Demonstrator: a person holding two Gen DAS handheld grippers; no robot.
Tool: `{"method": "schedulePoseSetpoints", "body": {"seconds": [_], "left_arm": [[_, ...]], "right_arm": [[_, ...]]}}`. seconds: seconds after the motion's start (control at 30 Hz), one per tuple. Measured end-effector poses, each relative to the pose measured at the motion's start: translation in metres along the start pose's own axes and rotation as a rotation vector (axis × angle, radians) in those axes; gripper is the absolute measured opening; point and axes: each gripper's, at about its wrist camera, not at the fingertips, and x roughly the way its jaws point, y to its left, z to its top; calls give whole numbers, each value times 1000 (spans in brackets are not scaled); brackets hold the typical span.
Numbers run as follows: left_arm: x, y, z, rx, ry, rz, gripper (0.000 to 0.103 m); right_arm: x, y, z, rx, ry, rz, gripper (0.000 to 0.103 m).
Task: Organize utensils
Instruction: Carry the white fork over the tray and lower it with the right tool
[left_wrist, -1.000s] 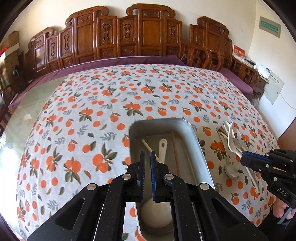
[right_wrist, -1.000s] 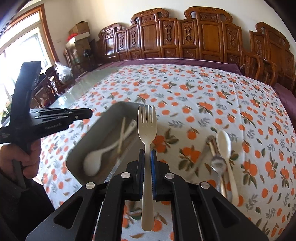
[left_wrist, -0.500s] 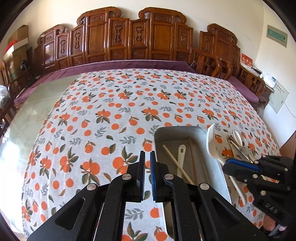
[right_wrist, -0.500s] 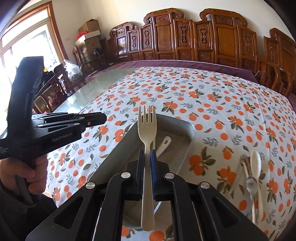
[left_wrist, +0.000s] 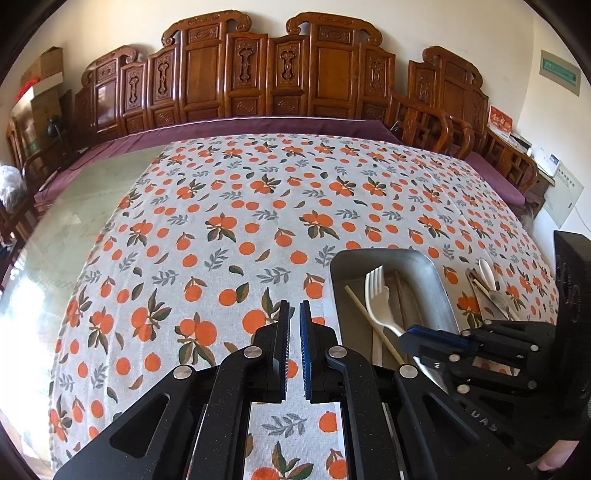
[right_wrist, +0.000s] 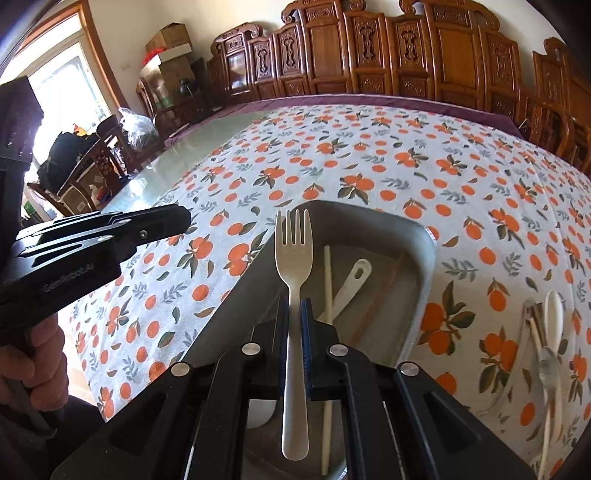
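My right gripper (right_wrist: 294, 308) is shut on a cream plastic fork (right_wrist: 293, 254), tines forward, held over the grey metal tray (right_wrist: 424, 266). The tray holds a white spoon (right_wrist: 349, 286) and a pale chopstick (right_wrist: 327, 280). In the left wrist view the fork (left_wrist: 378, 299) hangs over the tray (left_wrist: 439, 291) from the right gripper (left_wrist: 413, 332). My left gripper (left_wrist: 291, 314) is shut and empty, above the tablecloth left of the tray; it also shows in the right wrist view (right_wrist: 181, 219).
Loose utensils lie on the orange-print tablecloth (right_wrist: 406, 158) right of the tray: a white spoon (right_wrist: 554, 310), a metal spoon (right_wrist: 548, 363) and chopsticks (left_wrist: 484, 290). Carved wooden chairs (left_wrist: 280, 74) line the far table edge. Bare glass table top (left_wrist: 55, 229) lies left.
My right gripper has carried the fork leftward from the loose pile to above the tray. My left gripper has moved left off the tray to over the cloth.
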Motion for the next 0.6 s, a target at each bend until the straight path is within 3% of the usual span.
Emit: {"method": "schedulePoseSetpoints", "body": {"seconds": [0.23,0.47,0.6], "left_arm": [[0,0,0,1,0,-2,4],[1,-9,-1,14,-2,-11,5],[0,-18,0,24,-7,-23,22]], "right_arm": [[5,1,-5,12,14,39,9],[-17,-14,-5,28,-38,63,9],[-42,-28,-8,5,-70,19,9]]}}
